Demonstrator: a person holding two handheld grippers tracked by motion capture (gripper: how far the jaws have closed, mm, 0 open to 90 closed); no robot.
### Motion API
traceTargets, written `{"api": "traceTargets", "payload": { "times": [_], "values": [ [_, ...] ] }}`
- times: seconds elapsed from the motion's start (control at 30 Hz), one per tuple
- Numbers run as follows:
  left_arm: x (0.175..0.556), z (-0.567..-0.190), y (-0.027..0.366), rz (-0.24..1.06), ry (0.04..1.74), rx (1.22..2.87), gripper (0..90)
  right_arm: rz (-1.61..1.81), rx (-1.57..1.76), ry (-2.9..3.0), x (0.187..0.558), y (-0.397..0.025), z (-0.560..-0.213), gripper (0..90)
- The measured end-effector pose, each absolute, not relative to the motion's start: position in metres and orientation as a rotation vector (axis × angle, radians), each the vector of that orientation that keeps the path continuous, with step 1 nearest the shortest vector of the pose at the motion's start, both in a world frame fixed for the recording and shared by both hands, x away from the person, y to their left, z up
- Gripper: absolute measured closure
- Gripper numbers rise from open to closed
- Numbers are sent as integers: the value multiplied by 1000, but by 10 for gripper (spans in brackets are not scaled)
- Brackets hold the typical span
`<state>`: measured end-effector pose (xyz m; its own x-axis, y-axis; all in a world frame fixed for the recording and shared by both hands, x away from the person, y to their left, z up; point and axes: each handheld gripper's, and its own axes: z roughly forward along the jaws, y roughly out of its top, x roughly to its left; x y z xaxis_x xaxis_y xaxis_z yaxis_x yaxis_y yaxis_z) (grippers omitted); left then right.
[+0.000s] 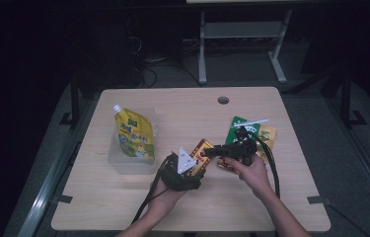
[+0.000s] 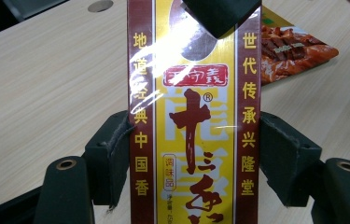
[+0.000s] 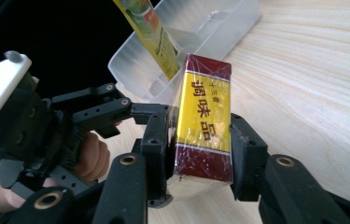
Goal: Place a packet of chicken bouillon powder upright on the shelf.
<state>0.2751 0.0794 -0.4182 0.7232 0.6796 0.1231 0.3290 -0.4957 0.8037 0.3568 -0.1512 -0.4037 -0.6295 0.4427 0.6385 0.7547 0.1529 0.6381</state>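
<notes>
Both grippers clamped one seasoning box (image 1: 201, 154) held above the tabletop's (image 1: 251, 202) near-middle: left gripper (image 2: 193, 154) on its long sides, right gripper (image 3: 199, 149) on its end. Likely a handover; next, one releases. Clear bin (image 1: 118, 159) with yellow pouch (image 1: 134, 136) stood near the left edge.

Seasoning box (image 2: 193, 140): lower end cut off by the frame edge below the jaws in the left gripper view; top corner hidden behind a black jaw. Small print illegible. Packets (image 1: 251, 133) beyond the jaws: labels too small to read.
</notes>
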Motion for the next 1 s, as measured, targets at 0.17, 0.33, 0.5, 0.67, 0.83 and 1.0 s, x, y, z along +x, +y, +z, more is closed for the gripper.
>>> {"api": "traceTargets", "payload": {
  "times": [0.17,0.33,0.5,0.67,0.83,1.0],
  "values": [
    [276,-422,82,513,770,2129,300,-1446,-1118,-2208,357,-143,-399,663],
    [274,-420,90,495,773,2127,286,-1439,-1103,-2303,356,-135,-390,670],
    [267,-421,98,472,770,2134,271,-1423,-1073,-2436,359,-133,-379,671],
    [258,-424,102,446,745,2155,266,-1431,-996,-2566,360,-119,-361,672],
    [250,-427,103,416,735,2170,261,-1426,-918,-2655,366,-103,-346,672],
    [246,-433,102,380,719,2185,258,-1454,-803,-2702,367,-89,-333,671]
  ]
}}
